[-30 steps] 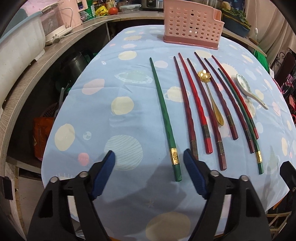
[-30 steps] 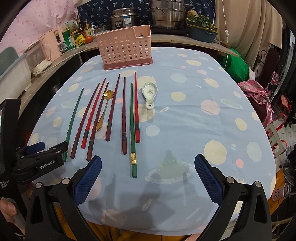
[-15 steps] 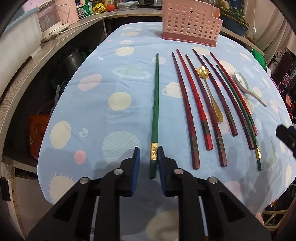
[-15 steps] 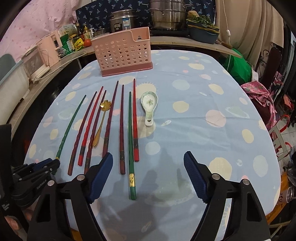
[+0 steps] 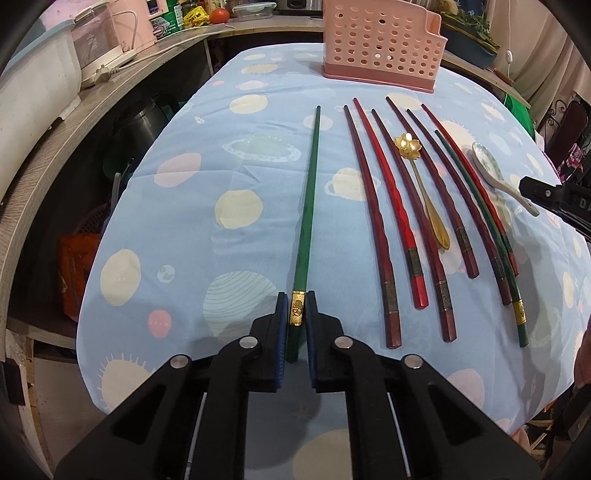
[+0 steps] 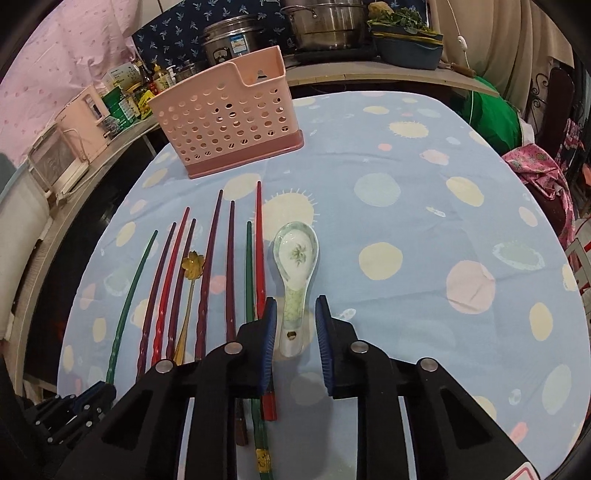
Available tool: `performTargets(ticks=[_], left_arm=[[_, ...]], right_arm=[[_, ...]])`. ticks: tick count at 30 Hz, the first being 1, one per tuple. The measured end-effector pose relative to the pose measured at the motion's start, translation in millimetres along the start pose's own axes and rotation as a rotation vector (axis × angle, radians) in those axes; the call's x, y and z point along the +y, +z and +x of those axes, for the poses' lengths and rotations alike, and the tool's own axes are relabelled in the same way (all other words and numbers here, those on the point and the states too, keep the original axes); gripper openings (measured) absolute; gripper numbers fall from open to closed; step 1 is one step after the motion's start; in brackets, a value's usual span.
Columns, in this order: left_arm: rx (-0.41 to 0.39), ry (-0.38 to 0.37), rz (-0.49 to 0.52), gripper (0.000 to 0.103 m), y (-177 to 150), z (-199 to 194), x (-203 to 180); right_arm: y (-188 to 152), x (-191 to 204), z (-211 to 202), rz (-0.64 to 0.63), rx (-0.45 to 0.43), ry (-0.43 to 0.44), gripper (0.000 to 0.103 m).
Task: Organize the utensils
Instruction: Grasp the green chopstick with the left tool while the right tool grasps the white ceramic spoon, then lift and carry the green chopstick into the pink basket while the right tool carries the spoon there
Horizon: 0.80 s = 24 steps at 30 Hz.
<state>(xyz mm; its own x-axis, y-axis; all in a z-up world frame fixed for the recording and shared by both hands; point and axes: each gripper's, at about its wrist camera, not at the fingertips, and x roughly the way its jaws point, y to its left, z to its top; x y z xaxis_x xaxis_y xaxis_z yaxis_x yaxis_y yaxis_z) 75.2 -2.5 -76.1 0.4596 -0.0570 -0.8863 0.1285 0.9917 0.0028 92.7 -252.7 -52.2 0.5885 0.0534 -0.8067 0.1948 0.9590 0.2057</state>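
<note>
My left gripper (image 5: 296, 314) is shut on the gold-banded end of a green chopstick (image 5: 306, 206), which points away across the blue spotted tablecloth (image 5: 184, 221). To its right lie several red and maroon chopsticks (image 5: 388, 210), a gold flower spoon (image 5: 424, 184), a second green chopstick (image 5: 480, 236) and a white ceramic spoon (image 5: 498, 177). My right gripper (image 6: 295, 325) is open, its pads on either side of the ceramic spoon's (image 6: 295, 266) handle. The pink perforated utensil basket (image 6: 225, 122) stands at the table's far side.
A wooden counter (image 5: 74, 122) with appliances runs along the left, with a gap down to the floor beside the table. Steel pots (image 6: 325, 22) stand behind the basket. Pink cloth (image 6: 543, 173) and a chair lie past the right table edge.
My left gripper closed on the green chopstick and turned it straight. My right gripper moved forward and narrowed around the ceramic spoon's handle.
</note>
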Motion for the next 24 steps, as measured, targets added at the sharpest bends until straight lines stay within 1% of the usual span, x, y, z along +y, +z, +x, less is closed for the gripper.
performTargets(ticks=[2, 6, 11, 19, 24], left_arm=[[0.0, 0.003, 0.003, 0.009, 0.0, 0.2, -0.4], [0.003, -0.003, 0.001, 0.009, 0.2, 0.3, 0.8], [0.002, -0.004, 0.001, 0.009, 0.1, 0.4, 1.1], [-0.011, -0.009, -0.004, 0.009, -1.5, -0.2, 1.6], [-0.017, -0.039, -0.02, 0.008, -3.1, -1.5, 5.4]], right_arm=[[-0.1, -1.5, 6.3, 0.008, 0.014, 0.01, 0.011], [-3.5, -5.9, 14.1, 0.025, 0.034, 0.015, 0.009], [-11.7, -10.2, 22.4, 0.043, 0.058, 0.038, 0.009], [-17.9, -8.5, 20.4, 0.021, 0.026, 0.031, 0.009], [-19.5, -7.6, 13.0, 0.009, 0.014, 0.018, 0.006]])
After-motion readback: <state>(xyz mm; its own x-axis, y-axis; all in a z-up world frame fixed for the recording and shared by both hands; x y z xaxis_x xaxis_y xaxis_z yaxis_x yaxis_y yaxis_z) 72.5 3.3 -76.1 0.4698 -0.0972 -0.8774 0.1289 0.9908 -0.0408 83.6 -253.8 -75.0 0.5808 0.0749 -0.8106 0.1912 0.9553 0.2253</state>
